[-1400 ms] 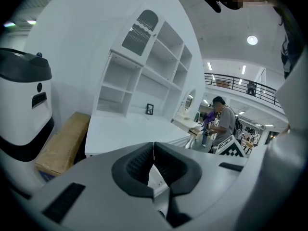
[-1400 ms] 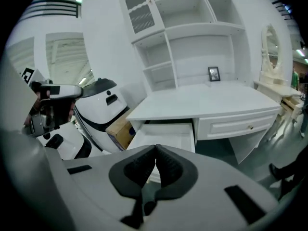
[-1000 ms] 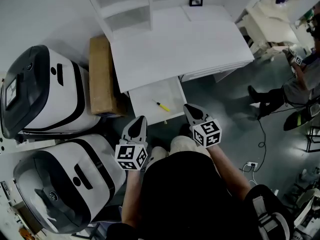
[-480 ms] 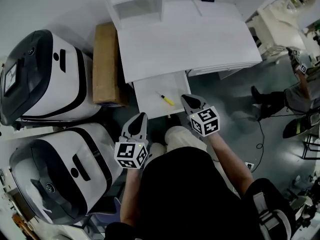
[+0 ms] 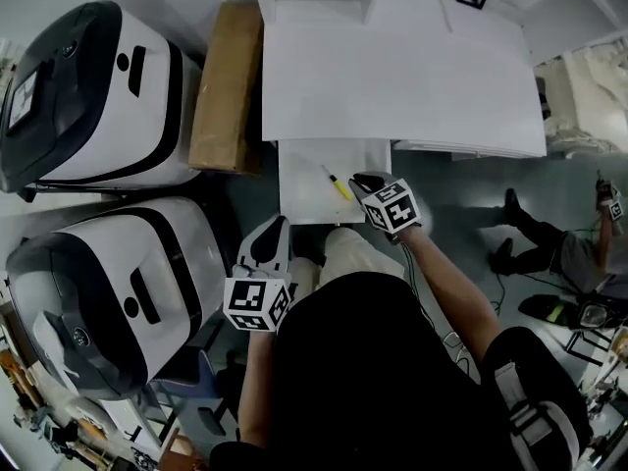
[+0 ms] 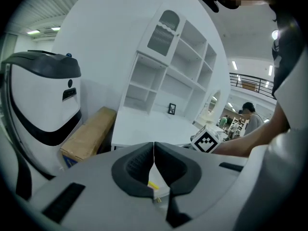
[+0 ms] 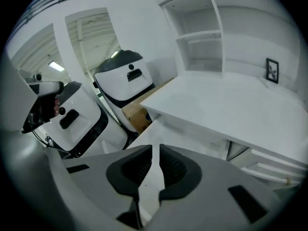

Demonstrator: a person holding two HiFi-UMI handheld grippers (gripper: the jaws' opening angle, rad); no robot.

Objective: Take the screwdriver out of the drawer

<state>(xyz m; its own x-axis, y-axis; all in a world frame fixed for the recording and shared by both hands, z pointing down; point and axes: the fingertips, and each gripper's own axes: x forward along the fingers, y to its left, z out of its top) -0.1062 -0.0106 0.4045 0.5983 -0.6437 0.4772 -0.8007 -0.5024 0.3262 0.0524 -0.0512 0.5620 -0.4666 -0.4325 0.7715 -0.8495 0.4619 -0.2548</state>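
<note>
Peeking past left gripper: screwdriver, mostly hidden.

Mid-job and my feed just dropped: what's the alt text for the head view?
Seen from above, the right claw hangs over the open white drawer, just right of the yellow screwdriver lying inside. Its jaws have just been opening, with nothing between them. The left claw, shut, sits at the drawer's front left corner.

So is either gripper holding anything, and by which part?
Nothing is held. The right gripper, jaws just opening, is empty; the left gripper is shut, empty. The screwdriver lies in the drawer.
</note>
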